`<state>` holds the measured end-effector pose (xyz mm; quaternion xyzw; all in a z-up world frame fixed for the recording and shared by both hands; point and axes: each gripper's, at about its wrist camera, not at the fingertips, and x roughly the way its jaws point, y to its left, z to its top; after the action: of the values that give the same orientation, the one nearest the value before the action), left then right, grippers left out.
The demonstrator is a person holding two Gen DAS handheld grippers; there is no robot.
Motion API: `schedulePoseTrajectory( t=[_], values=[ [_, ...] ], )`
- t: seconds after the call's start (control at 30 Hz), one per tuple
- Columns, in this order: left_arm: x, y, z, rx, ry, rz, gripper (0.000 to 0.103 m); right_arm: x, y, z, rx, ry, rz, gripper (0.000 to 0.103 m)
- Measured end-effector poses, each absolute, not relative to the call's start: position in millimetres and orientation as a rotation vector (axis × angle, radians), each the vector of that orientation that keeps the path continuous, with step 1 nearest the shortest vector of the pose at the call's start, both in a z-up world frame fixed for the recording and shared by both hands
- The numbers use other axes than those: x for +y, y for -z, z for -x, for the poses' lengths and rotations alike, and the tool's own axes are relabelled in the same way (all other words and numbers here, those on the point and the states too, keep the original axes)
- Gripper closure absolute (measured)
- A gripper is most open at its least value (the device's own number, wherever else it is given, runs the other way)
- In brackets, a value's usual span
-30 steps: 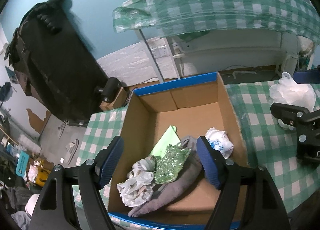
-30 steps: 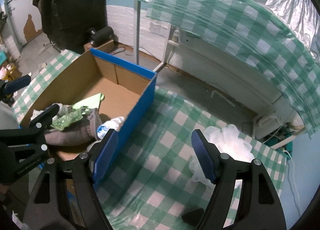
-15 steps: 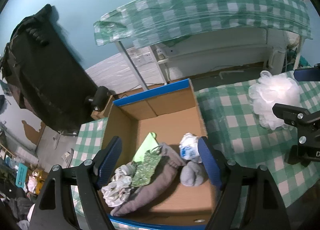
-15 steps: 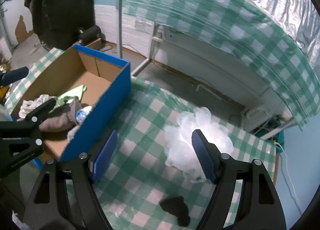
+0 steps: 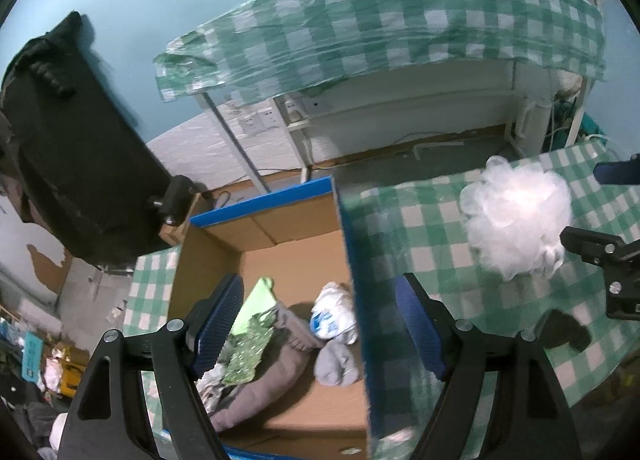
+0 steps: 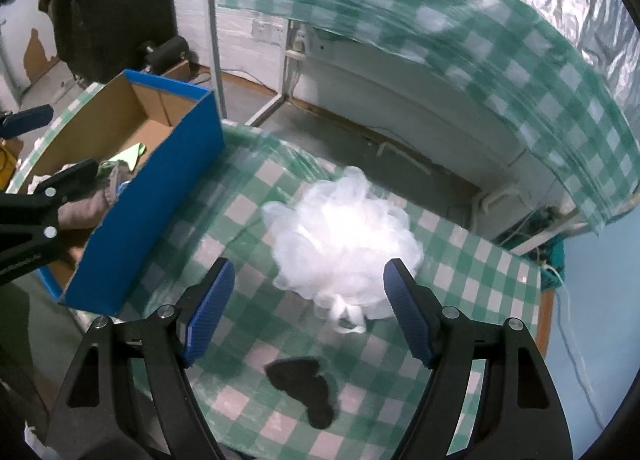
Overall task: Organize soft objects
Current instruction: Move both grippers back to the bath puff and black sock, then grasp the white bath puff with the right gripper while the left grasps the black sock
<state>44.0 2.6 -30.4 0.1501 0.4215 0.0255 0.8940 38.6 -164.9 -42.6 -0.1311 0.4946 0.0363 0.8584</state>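
A white mesh bath pouf lies on the green checked table, just ahead of my open, empty right gripper; it also shows in the left wrist view. A small black soft item lies nearer, between the right fingers. A blue cardboard box holds a grey sock, a grey ball, a white and blue bundle, green cloths and crumpled white material. My left gripper is open and empty above the box's right wall.
A second checked table stands behind, with wall sockets under it. A black chair back is at the far left. The table edge runs just beyond the pouf. The box stands left of the pouf.
Both grippers have swung right. The pouf now sits centred ahead of the right gripper and closer. The left gripper has shifted from over the box contents to over its right wall.
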Motion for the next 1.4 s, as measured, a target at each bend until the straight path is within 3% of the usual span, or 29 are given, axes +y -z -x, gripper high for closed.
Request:
schedulePoseTrajectory(
  t=[0.57, 0.97, 1.4],
  values=[
    [-22.1, 35.6, -113.9, 0.988, -0.012, -0.354, 0.021, -194.8, 65.4, -110.7, 1.14, -0.119, 0.263, 0.026],
    [-39.8, 86.4, -134.1, 1.066, 0.015, -0.372, 0.021, -215.8, 133.7, -140.9, 1.298, -0.089, 0.206, 0.025],
    [-50.8, 125.4, -145.1, 1.153, 0.029, -0.333, 0.021, -233.7, 175.7, -143.3, 1.387, -0.047, 0.207, 0.01]
  ],
)
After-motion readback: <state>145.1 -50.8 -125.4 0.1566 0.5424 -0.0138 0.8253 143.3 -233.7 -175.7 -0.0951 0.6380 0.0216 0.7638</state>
